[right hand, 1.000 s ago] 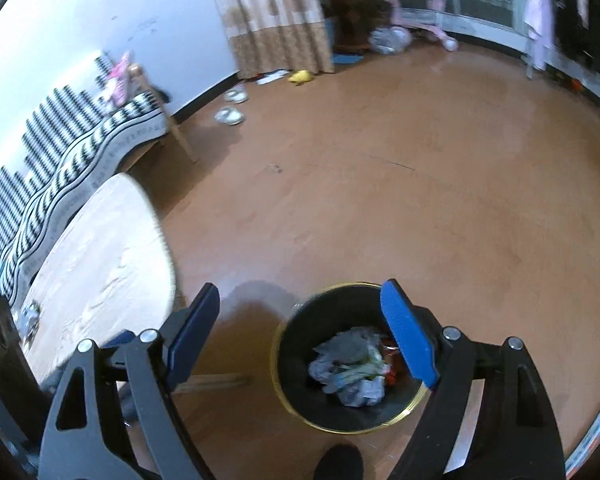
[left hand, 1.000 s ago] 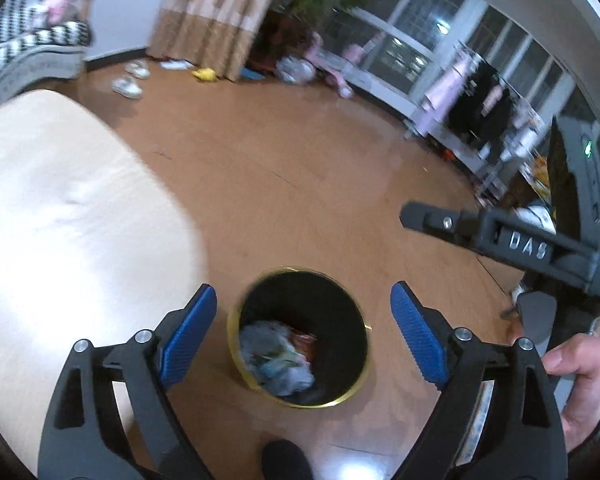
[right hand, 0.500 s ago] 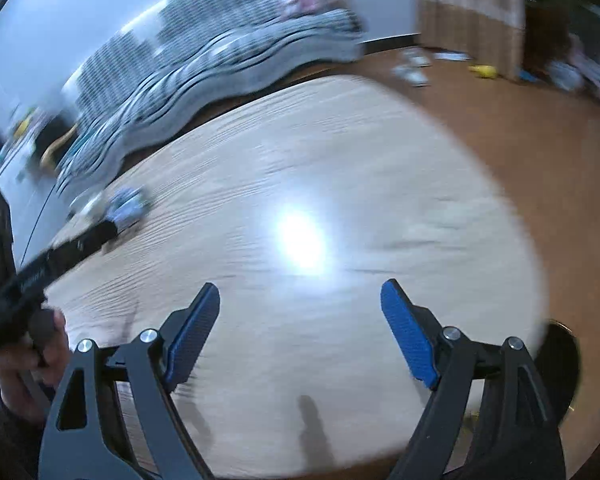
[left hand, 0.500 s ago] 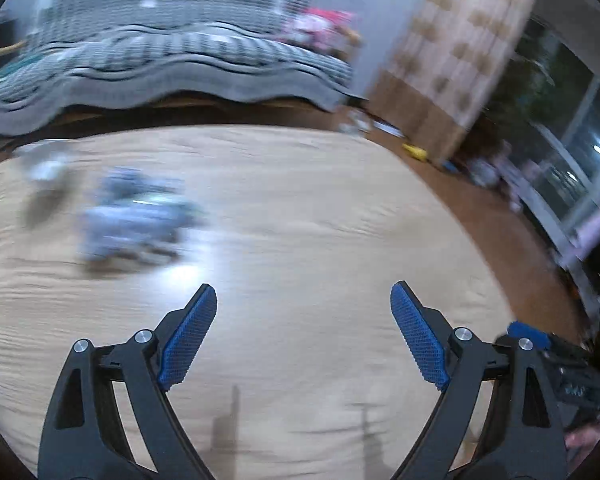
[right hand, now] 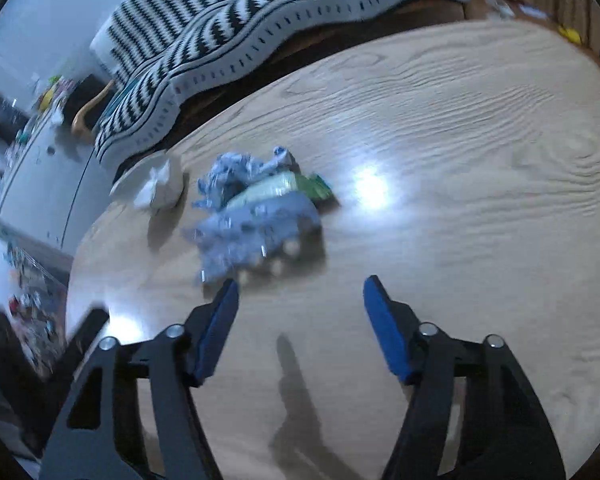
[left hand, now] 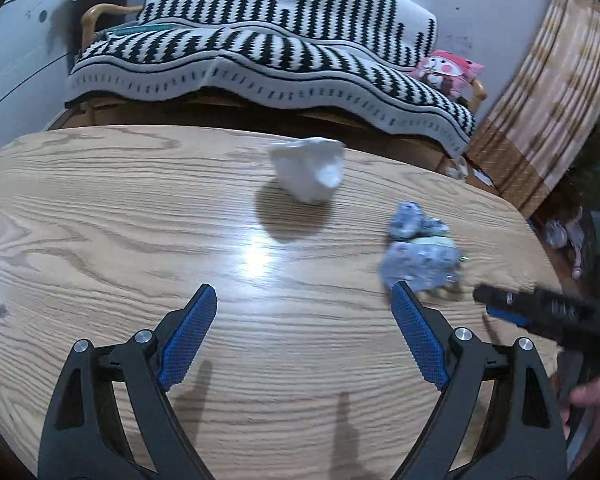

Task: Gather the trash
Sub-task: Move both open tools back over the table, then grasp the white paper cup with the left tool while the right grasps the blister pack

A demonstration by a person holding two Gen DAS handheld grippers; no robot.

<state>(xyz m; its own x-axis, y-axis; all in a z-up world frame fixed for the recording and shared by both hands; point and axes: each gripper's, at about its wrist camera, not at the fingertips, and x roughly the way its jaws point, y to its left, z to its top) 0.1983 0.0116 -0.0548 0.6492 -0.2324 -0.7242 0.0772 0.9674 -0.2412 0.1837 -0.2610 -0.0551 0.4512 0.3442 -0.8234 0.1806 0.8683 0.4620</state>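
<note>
Wooden table (left hand: 100, 216), striped sofa (left hand: 260, 52), curtain (left hand: 552, 92)

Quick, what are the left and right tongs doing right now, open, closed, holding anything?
Left tongs: open, empty, above the table.
Right tongs: open, empty, jaws just been closing; wrappers lie ahead, not between them.

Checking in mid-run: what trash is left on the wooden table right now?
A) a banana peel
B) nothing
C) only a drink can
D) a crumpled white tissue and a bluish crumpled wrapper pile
D: the crumpled white tissue and the bluish crumpled wrapper pile both lie on the wooden table, apart from each other.
</note>
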